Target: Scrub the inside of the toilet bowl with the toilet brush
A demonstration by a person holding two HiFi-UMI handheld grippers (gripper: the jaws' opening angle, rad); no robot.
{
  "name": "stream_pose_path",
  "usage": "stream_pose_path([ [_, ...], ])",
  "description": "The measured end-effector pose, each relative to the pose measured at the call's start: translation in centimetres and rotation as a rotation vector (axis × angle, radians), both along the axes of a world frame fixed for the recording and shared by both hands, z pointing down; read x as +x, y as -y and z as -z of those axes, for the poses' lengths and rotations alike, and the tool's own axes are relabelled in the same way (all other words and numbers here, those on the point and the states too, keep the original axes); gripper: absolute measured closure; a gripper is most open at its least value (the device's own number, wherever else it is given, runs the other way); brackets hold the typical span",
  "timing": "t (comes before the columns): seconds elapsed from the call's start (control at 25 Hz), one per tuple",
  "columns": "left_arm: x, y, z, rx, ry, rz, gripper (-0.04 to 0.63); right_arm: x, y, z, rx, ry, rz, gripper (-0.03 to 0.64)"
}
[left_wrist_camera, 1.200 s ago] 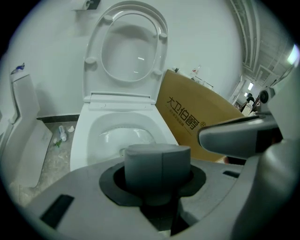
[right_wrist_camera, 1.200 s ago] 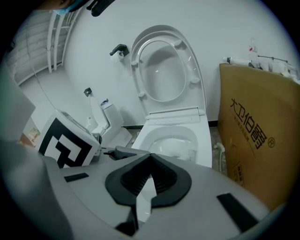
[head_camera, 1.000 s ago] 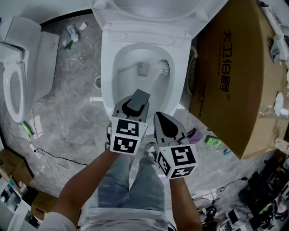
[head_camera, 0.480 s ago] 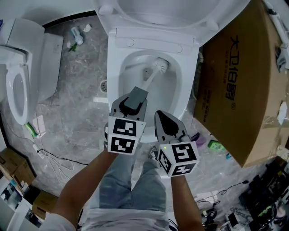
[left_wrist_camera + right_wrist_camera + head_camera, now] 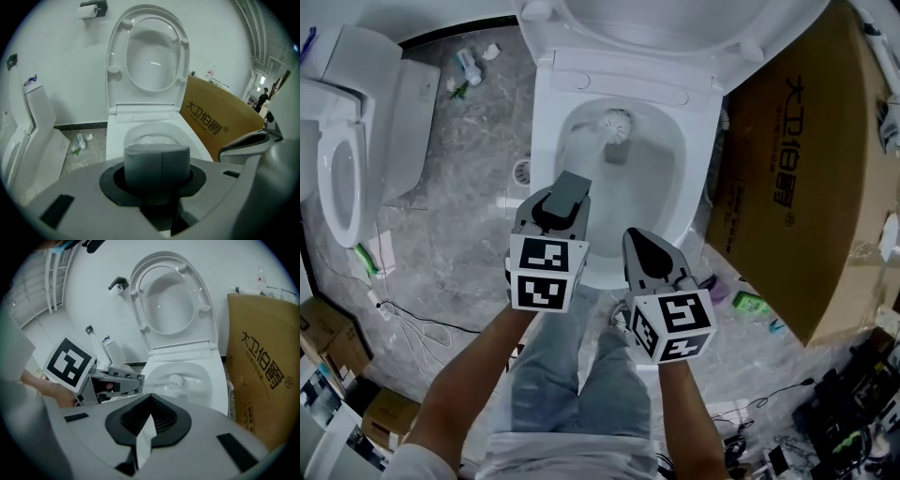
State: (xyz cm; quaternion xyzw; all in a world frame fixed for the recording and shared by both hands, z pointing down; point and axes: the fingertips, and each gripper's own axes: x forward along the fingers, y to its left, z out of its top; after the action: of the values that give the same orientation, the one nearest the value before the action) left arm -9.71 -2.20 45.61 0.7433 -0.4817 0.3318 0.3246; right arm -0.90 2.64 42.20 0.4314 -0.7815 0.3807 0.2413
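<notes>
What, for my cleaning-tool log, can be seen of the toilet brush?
The toilet brush has a round white bristle head, a slim white shaft and a thick grey grip. The left gripper is shut on that grip, so the brush slants forward and down into the toilet bowl. Its head sits at the bowl's rear wall; actual contact there cannot be told.

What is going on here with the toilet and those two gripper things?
A person stands over an open toilet bowl with a gripper in each hand. The left gripper is clamped on the grey handle end of the toilet brush, whose bristle head sits at the back of the bowl's inside. The right gripper is shut and empty, held beside the left one.
</notes>
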Motion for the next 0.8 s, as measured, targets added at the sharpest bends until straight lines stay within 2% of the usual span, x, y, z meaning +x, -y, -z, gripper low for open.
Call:
stream_pose_path([
  [0.44, -3.1, -3.1, -0.1, -0.032, 0.072, 0.072, 0.437, 0.8, -1.6, 0.4, 0.006, -0.017, 0.017, 0.618],
  [0.8, -4.2, -6.7, 0.7, -0.062, 0.132, 0.08, 0.437, 0.0, -3.7, 1.7, 0.019, -0.013, 0.049, 0.618],
])
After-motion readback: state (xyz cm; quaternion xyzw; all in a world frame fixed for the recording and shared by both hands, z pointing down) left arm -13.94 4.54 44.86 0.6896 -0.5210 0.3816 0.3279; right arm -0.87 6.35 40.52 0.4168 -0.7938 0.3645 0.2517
